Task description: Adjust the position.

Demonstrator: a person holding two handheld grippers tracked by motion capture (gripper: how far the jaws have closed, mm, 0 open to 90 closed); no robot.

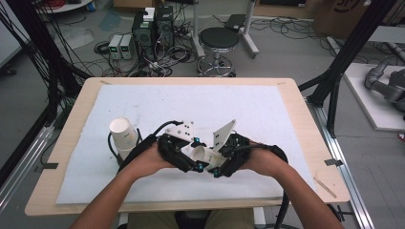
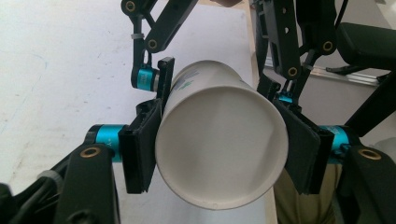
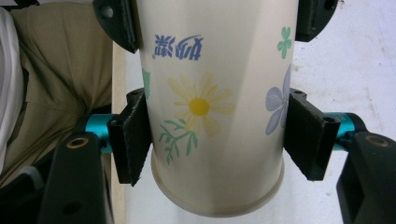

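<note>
We pinch the paper cup [image 2: 219,144] between both tongs, left tongs [image 2: 219,154] and right tongs [image 3: 217,144], for a handover beside the cup stack [image 1: 123,136].

Two grippers, one held paper cup [image 1: 203,153], perhaps two stacked cups [image 1: 122,136].

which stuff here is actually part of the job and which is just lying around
In the job:
- paper cup, flower-printed, lying level between both grippers
- left gripper, jaws shut on its base end
- right gripper, jaws on its sides near the rim
- stack of cups, at the left of the table

Lying about:
- stool
- computer boxes and cables on the floor
</note>
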